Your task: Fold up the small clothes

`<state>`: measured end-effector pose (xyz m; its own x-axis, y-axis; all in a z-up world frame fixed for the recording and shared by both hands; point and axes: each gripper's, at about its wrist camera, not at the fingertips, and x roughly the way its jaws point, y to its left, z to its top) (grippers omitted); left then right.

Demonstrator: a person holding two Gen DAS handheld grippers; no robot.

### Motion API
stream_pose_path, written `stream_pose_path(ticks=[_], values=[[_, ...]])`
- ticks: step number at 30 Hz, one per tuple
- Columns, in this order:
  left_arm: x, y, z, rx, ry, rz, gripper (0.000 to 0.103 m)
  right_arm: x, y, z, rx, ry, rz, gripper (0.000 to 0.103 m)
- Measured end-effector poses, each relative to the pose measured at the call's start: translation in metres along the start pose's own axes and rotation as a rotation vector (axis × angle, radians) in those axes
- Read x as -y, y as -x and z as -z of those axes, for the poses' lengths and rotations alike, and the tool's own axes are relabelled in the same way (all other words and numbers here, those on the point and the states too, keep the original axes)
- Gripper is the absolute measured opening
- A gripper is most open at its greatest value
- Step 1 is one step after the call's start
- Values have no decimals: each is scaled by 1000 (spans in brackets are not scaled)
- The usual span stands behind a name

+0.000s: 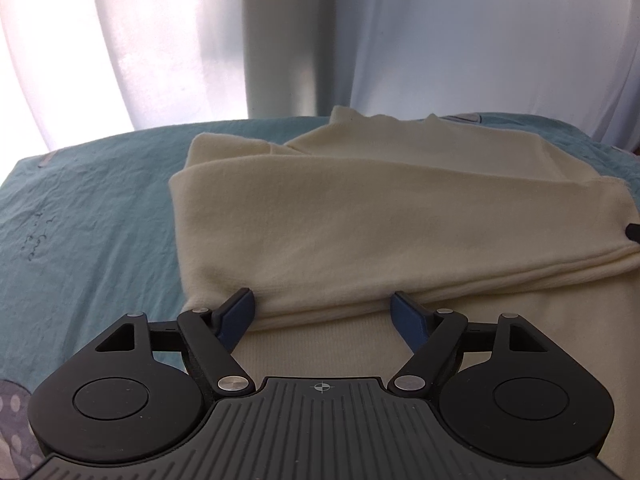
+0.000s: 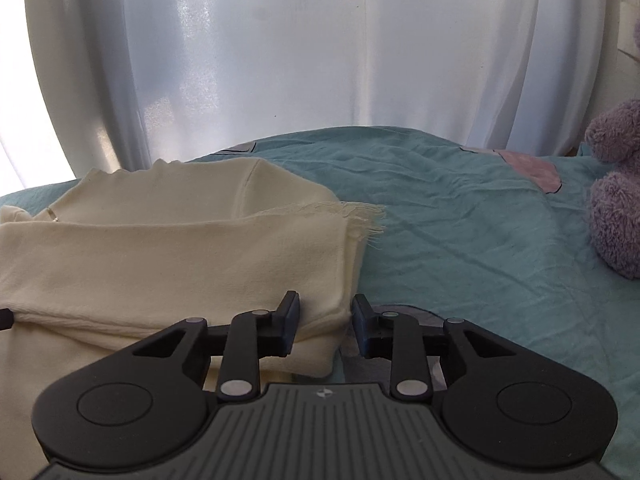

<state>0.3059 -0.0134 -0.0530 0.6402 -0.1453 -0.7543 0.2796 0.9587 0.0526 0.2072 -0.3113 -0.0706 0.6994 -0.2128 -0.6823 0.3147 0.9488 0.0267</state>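
Observation:
A cream knit garment (image 1: 360, 220) lies folded in layers on the teal bed sheet (image 1: 88, 208). In the left wrist view my left gripper (image 1: 322, 303) stands wide open at the near folded edge, one blue fingertip on each side of a stretch of the fold. In the right wrist view the same garment (image 2: 160, 248) shows its right end with a frayed fringe. My right gripper (image 2: 325, 306) is open around the near right corner of the fold; the corner sits between the fingers and a small gap shows at the right finger. A black tip of the right gripper (image 1: 632, 232) peeks in at the garment's right end.
White curtains (image 2: 300, 60) hang behind the bed. A purple plush toy (image 2: 616, 200) sits on the sheet (image 2: 460, 240) at the far right, beside a pink patch (image 2: 536, 172). Grey dotted fabric (image 1: 12, 408) lies at the near left.

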Motion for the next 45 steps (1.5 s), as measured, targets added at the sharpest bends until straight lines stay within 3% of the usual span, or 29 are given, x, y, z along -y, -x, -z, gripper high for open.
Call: stream_pose_path(ticks=[3,5,8,10,13,14,20,28,30,34,38,45], values=[[3,10,5,-11,-16,-32,82,-1,-3,-2,22,6,33,28],[1,22,13,-4,-17,-25,85,0,9,1,34,-21,9,28],[-8,43,30,3,-12,-14,87,3,41,15,46,-63,-137,28],[-15,60,47,-6,-7,-8,89,0,64,31,13,-56,-285,29],[-26,83,74,-41,30,2,89,-4,92,59,-111,-43,-480,39],[-29,91,84,-61,54,12,89,-5,100,70,-164,-39,-507,39],[-43,133,134,-163,151,61,89,6,153,130,-325,30,-441,39],[-49,157,164,-250,130,121,75,44,190,160,-366,-15,-334,39],[-55,161,166,-265,152,145,68,53,190,163,-373,-45,-359,39],[-66,165,166,-309,185,177,45,61,182,169,-389,-123,-435,22],[-79,165,170,-368,254,246,23,62,178,171,-401,-157,-491,20],[-86,159,170,-401,301,309,20,76,163,172,-466,-300,-593,24]])
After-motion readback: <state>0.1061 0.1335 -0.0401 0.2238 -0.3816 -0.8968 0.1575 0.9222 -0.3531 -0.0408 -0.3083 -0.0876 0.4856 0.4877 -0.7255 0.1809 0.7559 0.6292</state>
